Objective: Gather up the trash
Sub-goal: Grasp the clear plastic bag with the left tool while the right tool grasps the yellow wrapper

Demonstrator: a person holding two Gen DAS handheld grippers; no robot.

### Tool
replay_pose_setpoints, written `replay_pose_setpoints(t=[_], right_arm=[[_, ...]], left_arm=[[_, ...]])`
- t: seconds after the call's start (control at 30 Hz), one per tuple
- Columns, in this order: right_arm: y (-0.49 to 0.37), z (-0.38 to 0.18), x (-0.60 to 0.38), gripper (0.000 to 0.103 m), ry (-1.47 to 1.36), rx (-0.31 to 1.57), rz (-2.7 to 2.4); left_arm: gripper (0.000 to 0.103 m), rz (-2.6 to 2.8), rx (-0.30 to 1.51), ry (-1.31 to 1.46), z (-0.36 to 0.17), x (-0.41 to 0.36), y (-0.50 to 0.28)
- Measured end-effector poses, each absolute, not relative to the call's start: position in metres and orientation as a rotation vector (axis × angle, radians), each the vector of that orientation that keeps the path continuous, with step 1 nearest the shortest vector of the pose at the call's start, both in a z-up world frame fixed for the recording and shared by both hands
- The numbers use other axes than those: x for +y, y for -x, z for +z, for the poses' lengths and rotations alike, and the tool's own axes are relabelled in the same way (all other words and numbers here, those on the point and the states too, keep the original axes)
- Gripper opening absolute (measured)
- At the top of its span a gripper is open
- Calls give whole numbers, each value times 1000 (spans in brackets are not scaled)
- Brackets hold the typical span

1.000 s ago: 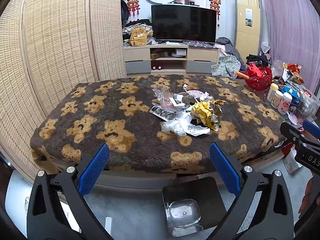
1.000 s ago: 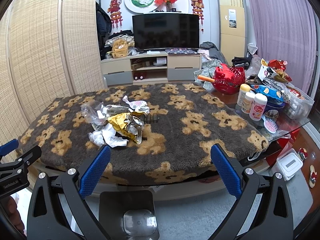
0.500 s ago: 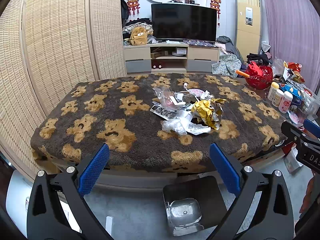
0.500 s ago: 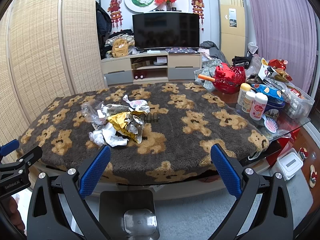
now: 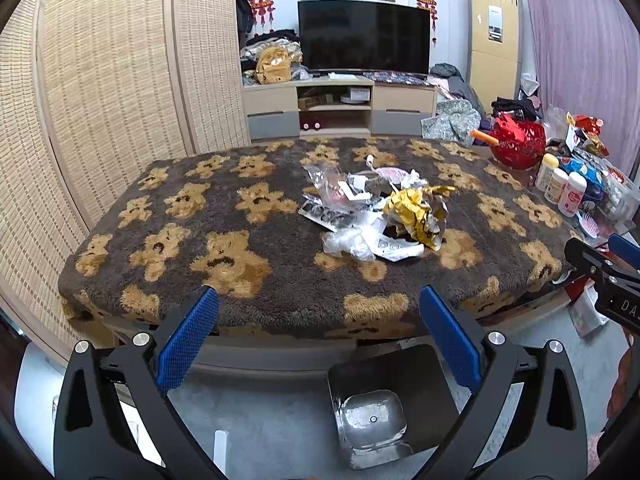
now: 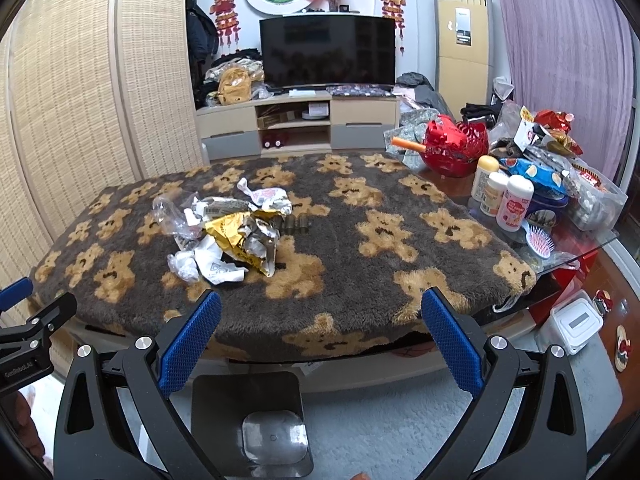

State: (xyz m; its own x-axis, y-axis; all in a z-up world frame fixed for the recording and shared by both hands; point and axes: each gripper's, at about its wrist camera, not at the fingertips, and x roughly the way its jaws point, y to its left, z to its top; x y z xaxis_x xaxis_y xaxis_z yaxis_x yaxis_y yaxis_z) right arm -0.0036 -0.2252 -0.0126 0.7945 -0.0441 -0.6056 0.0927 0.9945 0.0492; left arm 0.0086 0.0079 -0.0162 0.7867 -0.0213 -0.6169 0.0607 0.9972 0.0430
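A heap of crumpled trash (image 5: 376,216) (image 6: 228,236) lies mid-table on the bear-patterned blanket: a gold foil wrapper (image 5: 416,212) (image 6: 240,236), white paper, clear plastic and a blister pack (image 5: 328,213). A dark square bin (image 5: 384,404) (image 6: 250,424) with a shiny bottom stands on the floor in front of the table. My left gripper (image 5: 318,340) is open and empty, short of the table's near edge. My right gripper (image 6: 320,342) is open and empty too, at the same edge. Each gripper shows at the side of the other's view.
The blanket (image 5: 180,240) covers most of the table. At the right end stand white bottles (image 6: 504,200), a red bowl (image 6: 456,152), snack bags and a pink hairbrush (image 6: 540,240). A white box (image 6: 576,324) sits on the floor at right. A woven screen (image 5: 100,80) flanks the left.
Both views have shifted very slightly; the table and trash sit a little nearer and lower. Both grippers stay open and nothing on the table has moved.
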Motion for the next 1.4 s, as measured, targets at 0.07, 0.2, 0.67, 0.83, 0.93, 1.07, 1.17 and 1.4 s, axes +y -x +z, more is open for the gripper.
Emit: replay_pose_setpoints(t=[0.07, 0.2, 0.67, 0.83, 0.93, 1.07, 1.17, 1.4], right_arm=[[-4, -24, -230, 100, -110, 695, -46], [-14, -37, -237, 100, -158, 748, -13], [-115, -55, -224, 100, -175, 827, 59], [-151, -50, -214, 99, -242, 815, 115], [-170, -54, -209, 88, -296, 826, 148], [-189, -64, -198, 87, -281, 855, 129], [-200, -74, -196, 87, -255, 869, 93], [-217, -90, -199, 86, -272, 896, 93]], left_arm=[[95, -56, 695, -65, -25, 9, -15], [95, -68, 741, -72, -44, 13, -27], [94, -73, 803, -64, -49, 5, -105], [85, -92, 854, -74, -59, -2, -140], [83, -112, 859, -62, -62, -5, -150], [83, -122, 867, -67, -70, -6, -163], [83, -129, 889, -59, -80, -3, -175], [77, -130, 941, -65, -104, -3, -201]])
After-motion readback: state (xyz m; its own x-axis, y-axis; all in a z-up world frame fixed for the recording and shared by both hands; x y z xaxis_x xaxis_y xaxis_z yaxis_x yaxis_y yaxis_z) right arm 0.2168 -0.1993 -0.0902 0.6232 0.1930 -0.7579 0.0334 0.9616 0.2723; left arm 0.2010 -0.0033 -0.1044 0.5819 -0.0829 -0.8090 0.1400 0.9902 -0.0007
